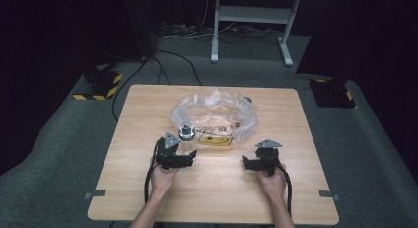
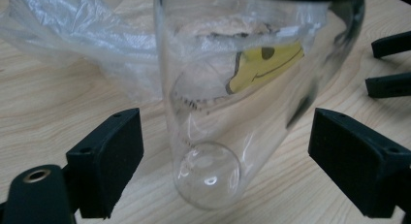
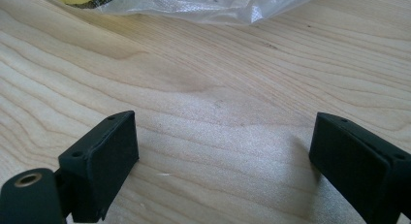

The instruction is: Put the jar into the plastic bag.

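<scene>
My left gripper (image 2: 225, 161) straddles the upright glass tube (image 2: 213, 136) at frame centre, fingers wide, untouching; right gripper (image 3: 223, 170) gapes empty.

A lab: dark curtains, hazard-striped stand bases (image 1: 101, 86), floor cables (image 1: 197, 34).

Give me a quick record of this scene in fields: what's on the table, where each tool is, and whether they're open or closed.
surface: wooden table
items: clear glass tube; crumpled clear plastic bag with a yellow label
left tool: open, jaws either side of the tube, not touching it
right tool: open, over bare wood, holding nothing
bag position: beyond both tools, mid-table
</scene>
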Demonstrator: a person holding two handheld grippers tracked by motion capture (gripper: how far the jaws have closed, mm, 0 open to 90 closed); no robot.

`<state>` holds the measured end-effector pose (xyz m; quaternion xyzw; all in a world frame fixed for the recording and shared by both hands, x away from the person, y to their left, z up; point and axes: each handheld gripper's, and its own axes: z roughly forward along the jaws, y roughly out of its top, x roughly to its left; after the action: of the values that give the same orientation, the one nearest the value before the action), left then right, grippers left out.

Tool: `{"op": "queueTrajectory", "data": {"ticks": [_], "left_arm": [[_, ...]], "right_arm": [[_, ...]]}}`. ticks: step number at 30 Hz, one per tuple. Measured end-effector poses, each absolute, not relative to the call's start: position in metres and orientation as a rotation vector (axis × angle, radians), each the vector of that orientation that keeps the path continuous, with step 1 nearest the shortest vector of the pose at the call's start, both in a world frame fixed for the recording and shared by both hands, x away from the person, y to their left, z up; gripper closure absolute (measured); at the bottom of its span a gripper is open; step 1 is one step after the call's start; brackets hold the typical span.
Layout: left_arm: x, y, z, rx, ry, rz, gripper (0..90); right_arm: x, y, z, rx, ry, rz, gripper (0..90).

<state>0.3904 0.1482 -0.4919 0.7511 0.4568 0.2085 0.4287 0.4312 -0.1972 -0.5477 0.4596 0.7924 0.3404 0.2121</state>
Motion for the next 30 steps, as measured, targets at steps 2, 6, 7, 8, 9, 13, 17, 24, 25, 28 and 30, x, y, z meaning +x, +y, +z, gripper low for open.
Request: {"op": "queueTrajectory", "data": {"ticks": [2,6,7,8,9,13,17,24,25,28,30], "left_arm": [[0.393,0.146,-0.491,1.872,1.139,0.526,15.3],[0.396,0.142,-0.489,1.864,1.135,0.539,18.3],[0.397,0.141,-0.489,1.864,1.133,0.546,18.3],[0.398,0.14,-0.49,1.861,1.137,0.549,20.3],[0.399,0.139,-0.49,1.863,1.136,0.552,21.2],[0.4,0.136,-0.489,1.874,1.128,0.576,24.5],[0.4,0.138,-0.488,1.86,1.134,0.579,30.2],[0.398,0.138,-0.484,1.887,1.113,0.598,31.8],[0.398,0.139,-0.483,1.87,1.109,0.58,31.8],[0.397,0.141,-0.477,1.855,1.098,0.568,31.8],[0.395,0.14,-0.471,1.862,1.081,0.567,31.8]], "right_arm": [[0.431,-0.197,-0.548,1.276,2.201,0.945,10.1],[0.431,-0.197,-0.548,1.276,2.201,0.945,10.1],[0.431,-0.197,-0.548,1.276,2.201,0.945,10.1],[0.431,-0.197,-0.548,1.277,2.201,0.945,10.1],[0.431,-0.197,-0.548,1.277,2.201,0.945,10.1],[0.431,-0.197,-0.548,1.277,2.201,0.945,10.1],[0.431,-0.197,-0.548,1.281,2.2,0.945,10.1],[0.431,-0.197,-0.548,1.278,2.201,0.945,10.1],[0.431,-0.197,-0.548,1.278,2.201,0.945,10.1],[0.431,-0.197,-0.548,1.278,2.201,0.945,10.0],[0.431,-0.197,-0.548,1.278,2.201,0.944,10.1]]}}
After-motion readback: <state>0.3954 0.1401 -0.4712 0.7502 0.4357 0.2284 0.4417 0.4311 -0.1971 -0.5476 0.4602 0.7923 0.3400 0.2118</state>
